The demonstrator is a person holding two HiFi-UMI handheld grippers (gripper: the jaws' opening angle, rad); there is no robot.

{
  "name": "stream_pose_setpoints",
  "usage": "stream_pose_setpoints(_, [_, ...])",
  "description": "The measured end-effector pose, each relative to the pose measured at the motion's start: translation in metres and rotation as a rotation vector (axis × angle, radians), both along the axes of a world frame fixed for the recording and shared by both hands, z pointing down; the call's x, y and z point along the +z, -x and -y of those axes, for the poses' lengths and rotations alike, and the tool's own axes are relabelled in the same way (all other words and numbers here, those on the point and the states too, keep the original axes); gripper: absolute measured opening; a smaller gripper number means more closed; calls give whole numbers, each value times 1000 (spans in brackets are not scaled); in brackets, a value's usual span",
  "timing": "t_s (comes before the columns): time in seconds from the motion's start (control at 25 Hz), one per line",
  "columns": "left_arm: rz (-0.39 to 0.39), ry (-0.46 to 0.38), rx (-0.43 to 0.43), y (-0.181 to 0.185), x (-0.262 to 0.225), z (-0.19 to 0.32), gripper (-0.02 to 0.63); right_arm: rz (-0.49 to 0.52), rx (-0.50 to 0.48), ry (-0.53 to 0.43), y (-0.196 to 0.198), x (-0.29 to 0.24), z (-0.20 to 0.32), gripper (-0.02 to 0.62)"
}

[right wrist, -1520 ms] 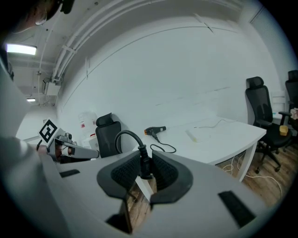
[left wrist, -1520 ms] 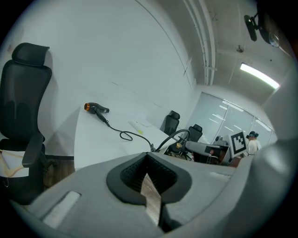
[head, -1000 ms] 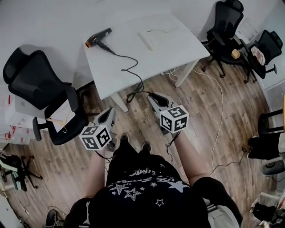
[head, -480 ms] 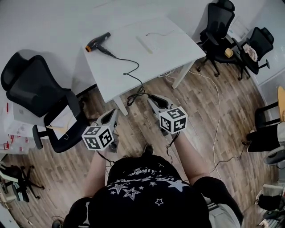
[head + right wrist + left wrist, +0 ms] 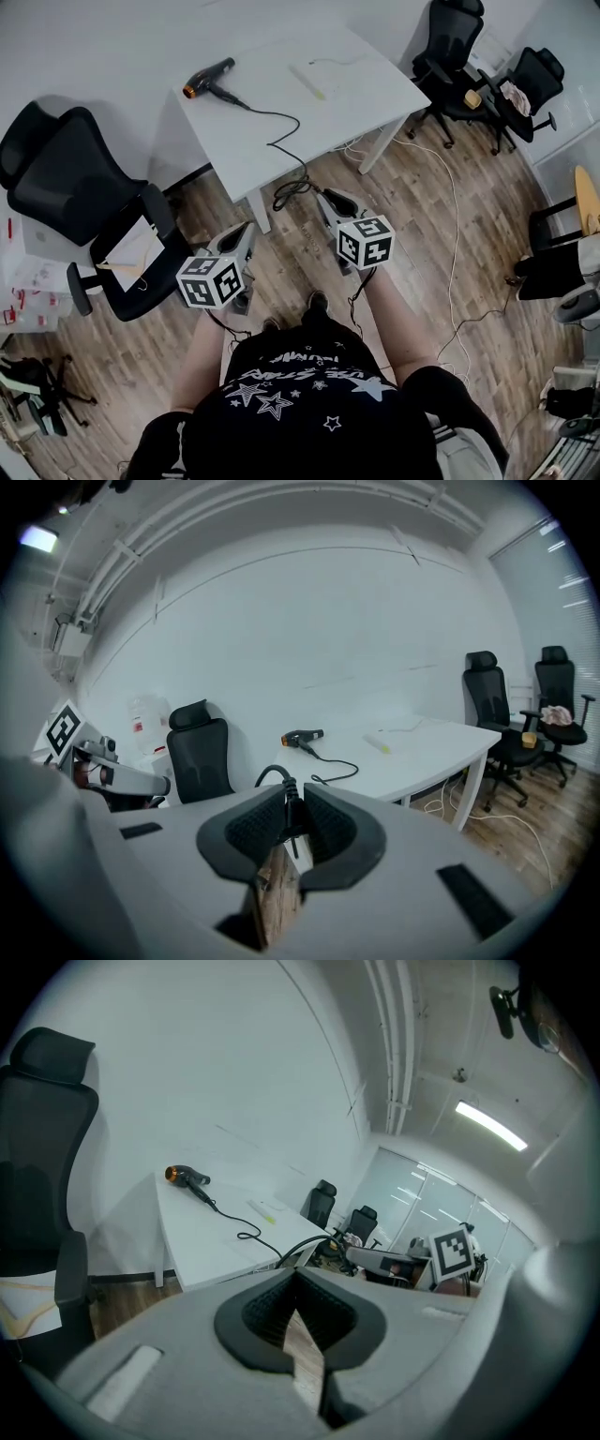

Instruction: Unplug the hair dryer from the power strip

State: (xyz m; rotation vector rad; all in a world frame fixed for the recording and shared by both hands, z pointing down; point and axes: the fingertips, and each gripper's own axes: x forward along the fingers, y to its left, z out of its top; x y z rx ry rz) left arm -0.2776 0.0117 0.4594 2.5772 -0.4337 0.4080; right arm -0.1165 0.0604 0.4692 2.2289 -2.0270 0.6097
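Note:
The black hair dryer [image 5: 208, 77] with an orange nozzle lies at the far left of the white table [image 5: 375, 84]. Its black cord [image 5: 281, 141] snakes to the near edge and hangs off in a loop. A white power strip [image 5: 312, 82] lies at the far side of the table. Both grippers hang over the wood floor, short of the table. My left gripper [image 5: 246, 230] is open with a narrow gap and holds nothing. My right gripper [image 5: 328, 197] points at the hanging cord loop; its jaws are closing, and its pads press on nothing. The hair dryer [image 5: 302, 737] shows beyond them.
A black office chair [image 5: 75, 197] with papers on its seat stands left of the table. Two more black chairs [image 5: 450, 47] stand at the upper right. White cables [image 5: 459, 216] trail across the wood floor right of the table leg [image 5: 370, 155].
The person has stepped forward, and both grippers have edged a little closer to the table's near edge. Hair dryer, cord and power strip lie as before.

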Motion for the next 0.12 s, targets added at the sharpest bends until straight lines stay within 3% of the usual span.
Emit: stream_pose_setpoints(0.12, [14,1,14,13,6,4,8,20,42,-5,6,5,3,63])
